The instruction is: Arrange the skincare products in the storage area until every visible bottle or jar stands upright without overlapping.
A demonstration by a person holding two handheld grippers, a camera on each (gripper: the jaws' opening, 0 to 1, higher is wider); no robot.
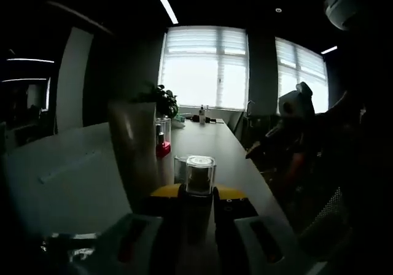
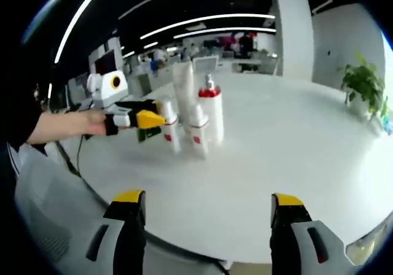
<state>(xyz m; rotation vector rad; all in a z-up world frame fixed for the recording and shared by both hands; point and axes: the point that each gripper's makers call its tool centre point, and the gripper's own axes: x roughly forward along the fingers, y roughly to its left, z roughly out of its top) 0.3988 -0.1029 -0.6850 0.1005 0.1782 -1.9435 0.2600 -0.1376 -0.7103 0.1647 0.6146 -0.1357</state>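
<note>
Four upright bottles (image 2: 193, 112) cluster on my table (image 2: 295, 158). Left gripper (image 2: 150, 120) clenches a clear jar (image 1: 199, 174); right gripper (image 2: 209, 210) hangs spread, grasping nothing.

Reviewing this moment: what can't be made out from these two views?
- Left gripper view: backlit by the windows, so the tall tube and clear-lidded jar are dark and labels unreadable.
- Left gripper view: whether the left gripper grips the jar; its jaw tips sit in shadow.
- Right gripper view: the bottles are too small to count surely; the tall tube's base is hidden behind them.
- Right gripper view: the right gripper hangs open, nothing between its jaws.
</note>
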